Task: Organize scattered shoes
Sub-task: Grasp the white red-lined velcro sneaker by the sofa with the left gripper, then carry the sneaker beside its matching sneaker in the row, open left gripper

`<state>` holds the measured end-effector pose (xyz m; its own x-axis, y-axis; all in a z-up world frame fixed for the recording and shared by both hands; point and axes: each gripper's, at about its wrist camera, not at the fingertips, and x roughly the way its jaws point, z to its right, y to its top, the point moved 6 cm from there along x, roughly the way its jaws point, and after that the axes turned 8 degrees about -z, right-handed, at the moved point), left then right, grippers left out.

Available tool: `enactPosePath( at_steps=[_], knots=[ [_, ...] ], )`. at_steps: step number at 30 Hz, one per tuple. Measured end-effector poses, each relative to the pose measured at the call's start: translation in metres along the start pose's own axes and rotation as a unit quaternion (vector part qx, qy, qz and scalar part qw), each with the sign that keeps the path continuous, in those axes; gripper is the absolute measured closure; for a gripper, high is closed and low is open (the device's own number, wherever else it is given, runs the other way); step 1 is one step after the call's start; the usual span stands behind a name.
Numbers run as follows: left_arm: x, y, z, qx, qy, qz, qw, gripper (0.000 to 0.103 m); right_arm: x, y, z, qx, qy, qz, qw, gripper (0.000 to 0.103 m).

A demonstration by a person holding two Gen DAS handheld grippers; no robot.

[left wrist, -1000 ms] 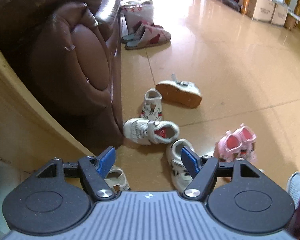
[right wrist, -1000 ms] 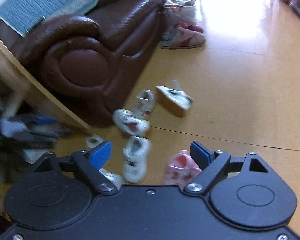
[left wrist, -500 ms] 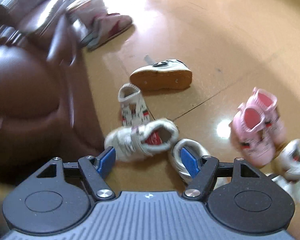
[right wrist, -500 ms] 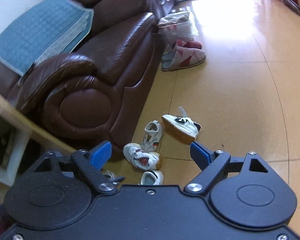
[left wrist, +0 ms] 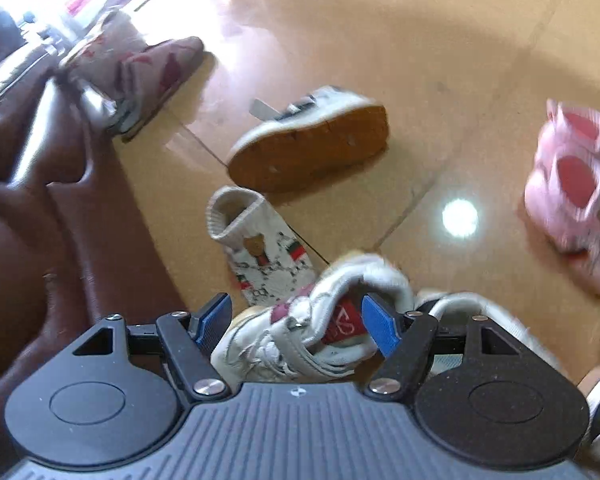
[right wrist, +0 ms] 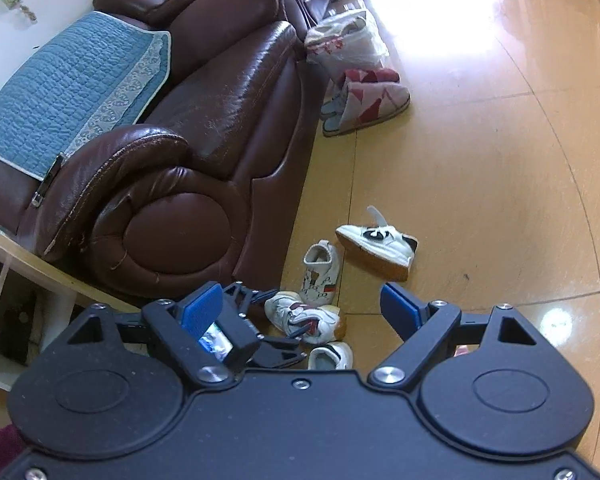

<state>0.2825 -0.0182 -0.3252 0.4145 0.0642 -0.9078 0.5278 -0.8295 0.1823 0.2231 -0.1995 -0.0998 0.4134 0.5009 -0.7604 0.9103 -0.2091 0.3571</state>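
- Compared to a second before, the left gripper [left wrist: 296, 318] had dropped way down toward the floor and rolled over, so the shoes looked much bigger in its view. The right gripper [right wrist: 302, 308] had only drifted sideways a bit and tilted.
- Left gripper's jaws stood apart around the white sneaker with the red lining [left wrist: 320, 320]. One blue pad sat at the shoe's collar, the other just off its toe side, and I couldn't see either pad actually pressing on it.
- Right gripper's jaws were wide apart with nothing between them, hanging well above the pile.
- Shoe count near the brown leather sofa [right wrist: 188, 152]: one white sneaker with red lining, one white sock-style bootie with a bear print [left wrist: 260, 248] just beside it, one white sneaker tipped on its side showing a tan sole [left wrist: 308, 144], and one more white sneaker [right wrist: 331, 357] peeking out at the bottom.
- Two pink sandals [left wrist: 572, 196] sat together off to the side, blurry.
- Two grey-and-red slippers [right wrist: 364, 100] were paired up further along the sofa, next to one plastic bag [right wrist: 346, 42].
- One blue quilted cover [right wrist: 68, 92] lay over the sofa arm.
- All of it sat on the tan tiled floor [right wrist: 480, 160].
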Motion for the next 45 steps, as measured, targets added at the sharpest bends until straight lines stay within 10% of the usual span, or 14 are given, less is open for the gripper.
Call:
enactPosePath(
  at_steps=[14, 18, 28, 39, 45],
  knots=[
    [0.038, 0.012, 0.010, 0.049, -0.004, -0.055, 0.9973, 0.043, -0.004, 0.003, 0.024, 0.020, -0.023, 0.006, 1.000, 0.015],
    [0.035, 0.010, 0.009, 0.049, 0.003, -0.061, 0.9969, 0.063, -0.008, 0.006, 0.031, 0.029, -0.026, 0.012, 0.999, 0.015],
    [0.004, 0.000, -0.035, -0.148, -0.059, -0.039, 0.9865, 0.074, -0.023, 0.018, 0.027, 0.036, -0.011, 0.038, 0.999, 0.015],
    [-0.077, -0.010, -0.063, -0.419, -0.185, 0.003, 0.8891, 0.074, -0.052, 0.041, 0.008, -0.005, 0.000, 0.078, 0.997, 0.015],
    [-0.122, -0.027, 0.007, -0.537, -0.286, 0.021, 0.7929, 0.075, -0.080, 0.050, -0.005, -0.050, -0.007, 0.113, 0.992, 0.015]
  ],
)
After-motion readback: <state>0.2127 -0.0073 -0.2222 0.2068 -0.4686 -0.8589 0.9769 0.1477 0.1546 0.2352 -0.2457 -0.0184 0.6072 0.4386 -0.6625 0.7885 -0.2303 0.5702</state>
